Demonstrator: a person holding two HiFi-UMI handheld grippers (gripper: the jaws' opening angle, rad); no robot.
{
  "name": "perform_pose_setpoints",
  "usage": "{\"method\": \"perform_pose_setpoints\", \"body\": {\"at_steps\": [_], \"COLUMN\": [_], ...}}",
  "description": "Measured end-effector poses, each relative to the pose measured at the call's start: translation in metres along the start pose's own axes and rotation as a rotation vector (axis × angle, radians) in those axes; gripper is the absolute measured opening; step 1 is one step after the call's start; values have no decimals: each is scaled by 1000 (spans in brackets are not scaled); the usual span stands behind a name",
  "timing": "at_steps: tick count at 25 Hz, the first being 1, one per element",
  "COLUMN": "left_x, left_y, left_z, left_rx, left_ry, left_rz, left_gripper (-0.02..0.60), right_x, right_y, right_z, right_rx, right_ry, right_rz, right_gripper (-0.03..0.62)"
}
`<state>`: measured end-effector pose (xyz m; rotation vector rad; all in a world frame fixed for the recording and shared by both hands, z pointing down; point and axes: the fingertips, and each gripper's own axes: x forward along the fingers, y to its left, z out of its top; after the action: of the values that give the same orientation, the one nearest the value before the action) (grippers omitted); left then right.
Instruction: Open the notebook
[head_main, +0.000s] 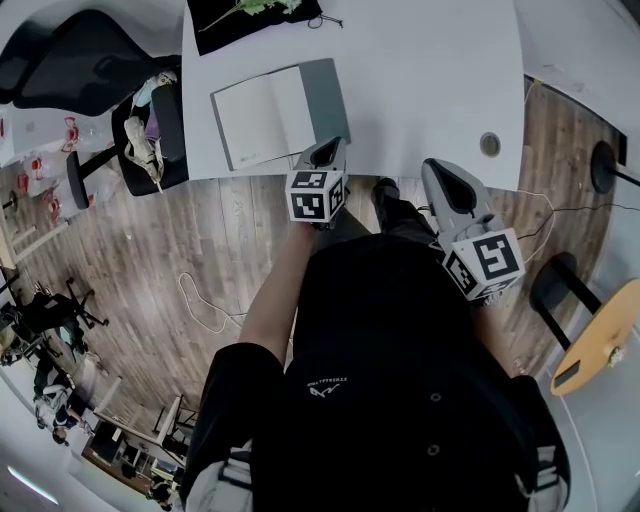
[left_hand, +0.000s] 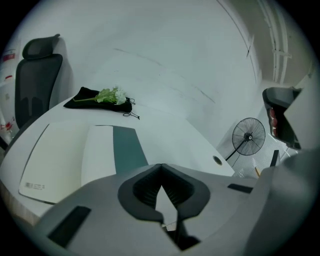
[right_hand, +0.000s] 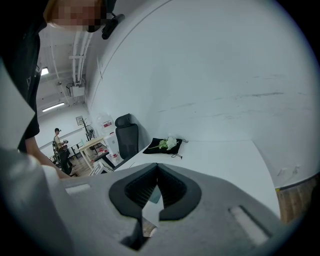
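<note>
The big white table (head_main: 420, 80) fills the top of the head view. A black office chair (head_main: 70, 60) stands at the upper left. The notebook (head_main: 265, 115) lies open on the table in the upper middle. It shows a blank white page on the left and a dark green cover on the right. A tiny printed label (left_hand: 35, 186) sits at the page's lower left corner, too small to read. At the top edge lies a black cloth (head_main: 215, 35), maybe a string pouch. A green and white flower sprig (left_hand: 111, 95) lies on top of it, not inside. The left gripper (head_main: 328, 148) is by the notebook's lower right corner. Its fingers are pressed together, holding nothing. The right gripper (head_main: 435, 168), further right at the table's near edge, is also closed and empty.
</note>
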<state>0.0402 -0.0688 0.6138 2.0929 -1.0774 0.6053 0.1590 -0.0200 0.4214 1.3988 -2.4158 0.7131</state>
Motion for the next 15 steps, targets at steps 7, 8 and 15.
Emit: {"method": "perform_pose_setpoints", "body": {"at_steps": [7,8,15], "left_x": [-34,-39,-73], "left_y": [-14,-16,-32], "left_z": [25,27,48], "left_rx": [38,41,59], "left_ry": [-89,-101,-180], "left_rz": [-20,-21,-48], "left_gripper": [5,5,6], "right_x": [5,5,7], "right_y": [8,9,11], "right_z": [2,2,-1], "right_rx": [-16,-18,-7], "right_ry": [2,2,10], "right_rz": [24,27,24], "right_gripper": [6,6,5]}}
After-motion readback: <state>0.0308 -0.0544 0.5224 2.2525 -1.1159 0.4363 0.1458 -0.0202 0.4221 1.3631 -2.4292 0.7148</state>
